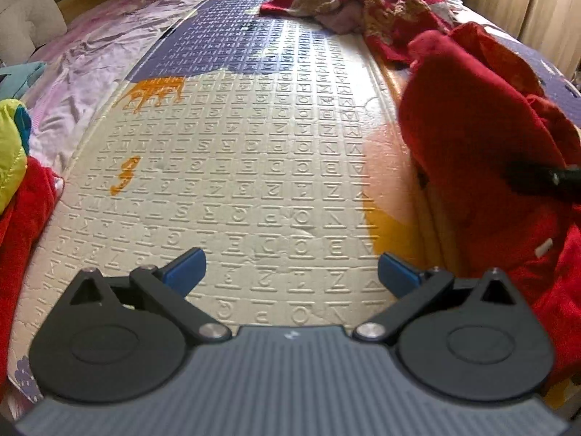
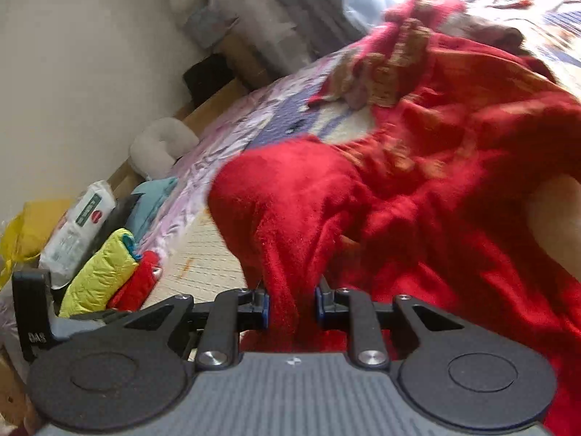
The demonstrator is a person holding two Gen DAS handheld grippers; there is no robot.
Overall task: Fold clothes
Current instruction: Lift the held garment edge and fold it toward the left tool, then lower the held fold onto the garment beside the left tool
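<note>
A plush red garment (image 2: 399,200) lies bunched over the right side of the embossed cream and purple mat (image 1: 254,167). My right gripper (image 2: 292,305) is shut on a thick fold of it, the cloth pinched between both blue pads and hanging up from them. In the left wrist view the same red garment (image 1: 472,127) is heaped at the right, with a dark blurred part of the right gripper (image 1: 544,178) against it. My left gripper (image 1: 290,270) hovers open over bare mat with nothing between its fingers. A red and tan knitted garment (image 1: 363,3) lies crumpled at the far end.
A stack of folded clothes, yellow-green over red (image 2: 98,276), sits at the mat's left edge, beside a teal item and a white pack of wipes (image 2: 80,225). A floral sheet (image 1: 90,54) covers the bed around the mat. A white neck pillow (image 2: 159,145) lies near the wall.
</note>
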